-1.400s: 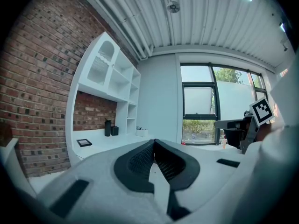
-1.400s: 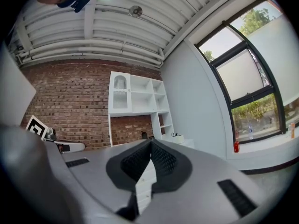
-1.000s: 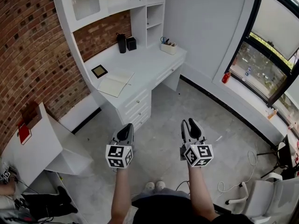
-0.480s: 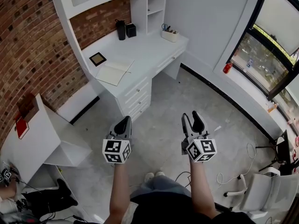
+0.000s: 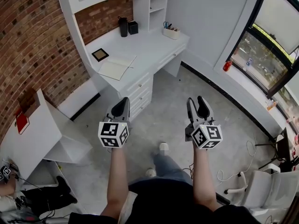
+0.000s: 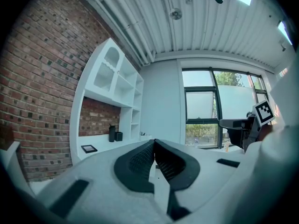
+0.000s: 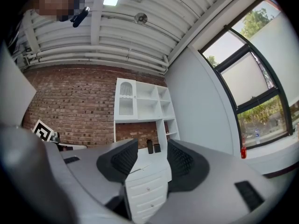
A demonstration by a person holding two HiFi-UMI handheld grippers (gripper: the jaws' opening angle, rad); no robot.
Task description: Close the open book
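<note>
The open book lies flat with pale pages on the white desk at the far left of the room, well ahead of both grippers. My left gripper hangs over the floor short of the desk drawers, its pads pressed together with nothing between them. My right gripper is level with it to the right, jaws wide apart and empty. In the right gripper view the desk and its drawers show through the gap of that gripper.
A small dark picture frame lies beside the book. Two black containers and a pen holder stand at the desk's back. A white side table is at left, an office chair and floor cables at lower right.
The right gripper's jaws have opened from nearly together to wide apart. Both grippers have risen a little and come nearer the desk, and a foot has stepped forward.
</note>
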